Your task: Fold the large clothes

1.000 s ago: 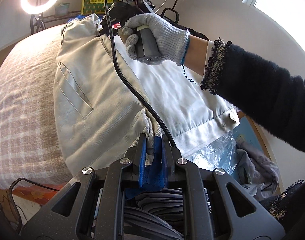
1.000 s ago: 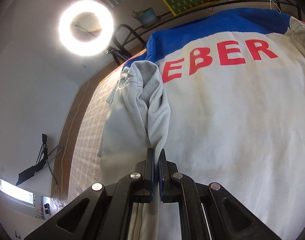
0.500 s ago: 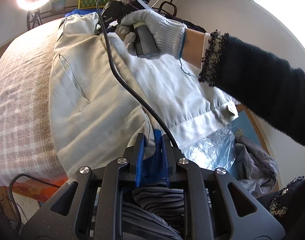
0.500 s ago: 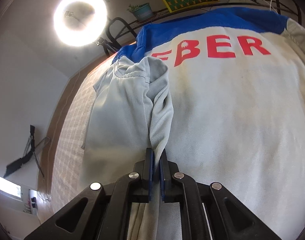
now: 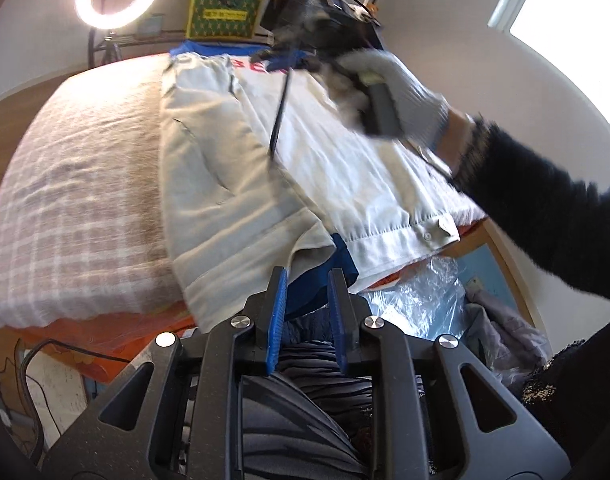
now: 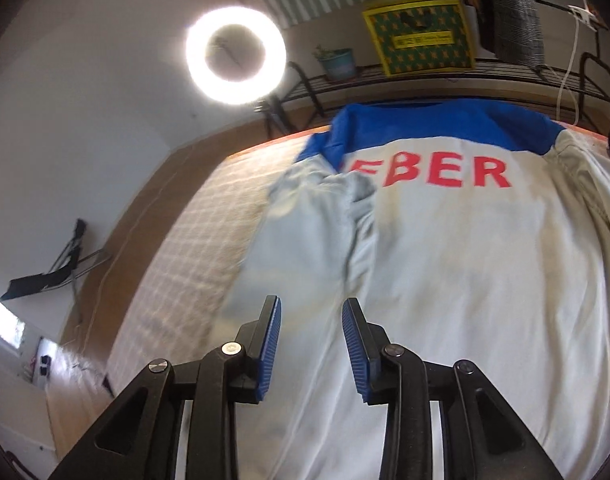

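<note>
Presently, garment: a large off-white jacket (image 6: 465, 280) with a blue yoke and red lettering lies back-up on the bed (image 5: 77, 208), its long axis running from the hem at the near edge away to the collar by the shelf.
Folded panel: the jacket's left side (image 5: 221, 196) lies turned inward over the back, its free edge running lengthwise along the garment; in the right wrist view the same panel (image 6: 305, 248) appears bunched and blurred.
Hem: the buttoned hem band (image 5: 409, 240) hangs at the bed's near edge, just beyond the left gripper.
Left gripper (image 5: 307, 292): jaws apart, holding nothing, poised at the hem end with blue fabric showing between the pads.
Right gripper (image 6: 311, 320): jaws apart and empty, above the jacket's back beside the folded panel, pointing toward the collar.
Right hand (image 5: 401, 88): gloved, blurred, over the upper part of the jacket.
Governing relation: the unfolded right side lies to the right of both grippers, parallel to the long axis; the right gripper is judged the nearer to it.
Step in hand: judged to be one side fold laid, the opposite side not yet turned in.
Surroundings: a ring light (image 6: 235, 56) stands beyond the bed; a plastic bag (image 5: 421, 300) lies on the floor below the hem.
</note>
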A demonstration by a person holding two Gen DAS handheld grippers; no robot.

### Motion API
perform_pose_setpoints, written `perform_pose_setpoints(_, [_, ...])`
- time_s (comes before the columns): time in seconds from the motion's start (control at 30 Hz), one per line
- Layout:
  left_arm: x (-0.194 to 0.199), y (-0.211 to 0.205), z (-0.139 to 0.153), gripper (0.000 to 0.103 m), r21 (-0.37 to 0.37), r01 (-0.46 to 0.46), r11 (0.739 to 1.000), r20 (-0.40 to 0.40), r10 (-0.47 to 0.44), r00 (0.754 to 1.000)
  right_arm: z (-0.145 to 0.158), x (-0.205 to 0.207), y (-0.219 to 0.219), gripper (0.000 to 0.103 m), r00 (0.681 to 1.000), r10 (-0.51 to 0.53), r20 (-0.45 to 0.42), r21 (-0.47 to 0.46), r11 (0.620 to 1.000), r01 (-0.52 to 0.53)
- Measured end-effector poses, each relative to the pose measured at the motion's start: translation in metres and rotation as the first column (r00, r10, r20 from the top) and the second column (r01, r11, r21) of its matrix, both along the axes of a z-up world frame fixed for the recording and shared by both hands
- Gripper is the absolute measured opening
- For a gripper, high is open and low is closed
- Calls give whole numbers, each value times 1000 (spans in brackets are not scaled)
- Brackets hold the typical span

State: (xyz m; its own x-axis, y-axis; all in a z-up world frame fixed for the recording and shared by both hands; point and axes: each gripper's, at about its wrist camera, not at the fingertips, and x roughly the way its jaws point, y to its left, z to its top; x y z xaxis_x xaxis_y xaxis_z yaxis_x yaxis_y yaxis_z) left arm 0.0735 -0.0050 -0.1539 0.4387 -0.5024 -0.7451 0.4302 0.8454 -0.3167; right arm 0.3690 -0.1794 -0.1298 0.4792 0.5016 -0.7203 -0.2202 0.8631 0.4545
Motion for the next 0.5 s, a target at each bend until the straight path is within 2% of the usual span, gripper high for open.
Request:
perform_pose_setpoints(0.1, [-5,15,7,20,-13,-48,999,17,48,999,-1,-32,24,32,996,91,14,-26,996,-90])
perform_pose_setpoints(0.2, [-8,29,11,20,-30,-93,995,20,94,995,-5,-68,44,30,986,169,10,-1,986,-169])
perform_pose_setpoints(0.5, [-22,53,26,20,-33,-165,986,64,167,984,-21,-138,62,28,970,242,-30,21,970,-242])
